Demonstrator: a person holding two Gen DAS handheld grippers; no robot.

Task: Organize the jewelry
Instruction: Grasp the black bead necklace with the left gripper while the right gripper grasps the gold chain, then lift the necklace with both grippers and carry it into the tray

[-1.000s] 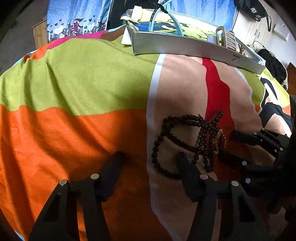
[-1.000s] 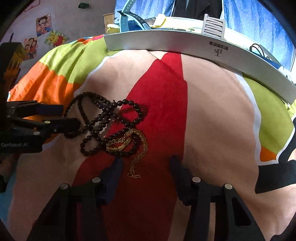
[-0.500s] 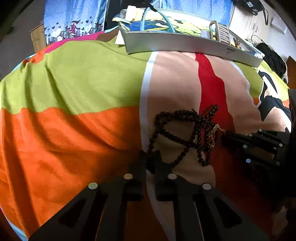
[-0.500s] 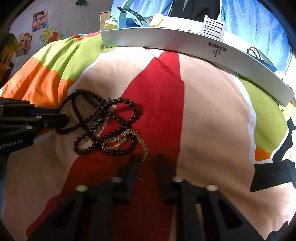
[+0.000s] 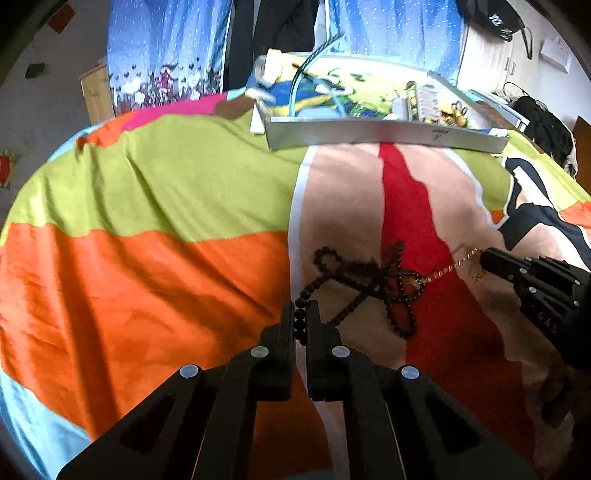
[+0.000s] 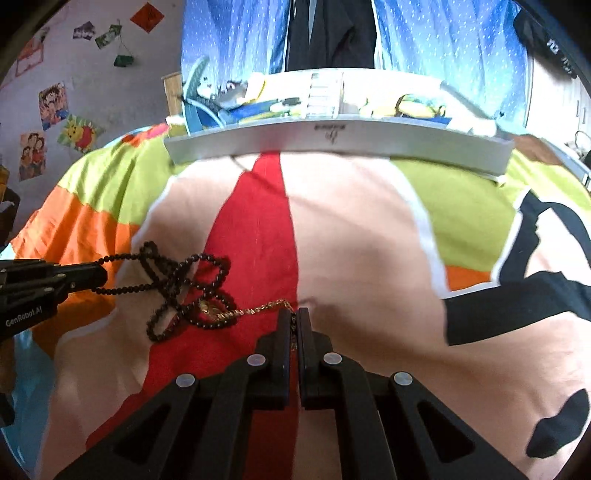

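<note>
Both tongs have just snapped shut, left tongs (image 5: 301, 319) holding the black beads (image 5: 369, 284) and right tongs (image 6: 294, 325) the gold chain (image 6: 258, 308), pulling the knot apart low in the frame.

Readable text is scarce. "GenRobot.AI" in white print on the side of the left gripper (image 6: 99, 275) body, seen at the left edge of the right wrist view. Grey tray (image 6: 406, 142) carries a small dark logo mark on its front wall, centre in the right wrist view, right of centre in the left wrist view; blurred, can't make out the letters. White characters on a dark bag (image 5: 498, 18) hanging top right in the left wrist view, illegible. Wall posters (image 6: 53, 105) show cartoons only, no legible lettering.
</note>
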